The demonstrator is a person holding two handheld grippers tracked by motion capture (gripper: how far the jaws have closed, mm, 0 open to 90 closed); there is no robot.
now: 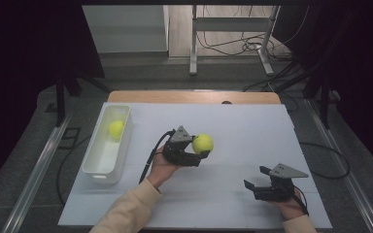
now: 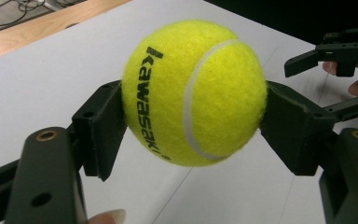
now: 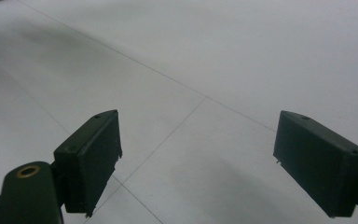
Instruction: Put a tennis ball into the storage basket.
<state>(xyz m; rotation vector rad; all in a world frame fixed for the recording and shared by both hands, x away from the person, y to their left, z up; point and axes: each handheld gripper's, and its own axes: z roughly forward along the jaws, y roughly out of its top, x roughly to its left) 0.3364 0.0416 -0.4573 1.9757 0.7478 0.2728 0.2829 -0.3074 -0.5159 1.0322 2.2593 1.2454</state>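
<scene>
A yellow tennis ball (image 1: pixel 202 143) (image 2: pixel 194 92) with black lettering is clamped between the two black pads of my left gripper (image 1: pixel 200 152) (image 2: pixel 193 121), held above the middle of the white table (image 1: pixel 252 131). My right gripper (image 1: pixel 256 179) (image 3: pixel 198 163) rests low near the table's front right, jaws wide apart with nothing but bare tabletop between them. In the left gripper view the right gripper (image 2: pixel 324 79) appears farther off at the upper right. A second yellow ball (image 1: pixel 116 128) lies in the far end of the white bin (image 1: pixel 108 167).
The long white bin stands along the table's left side. A wooden strip (image 1: pixel 194 97) borders the far edge. Beyond it is floor with a metal stand (image 1: pixel 230 24) and loose cables (image 1: pixel 252 46). Black cables trail from both grippers.
</scene>
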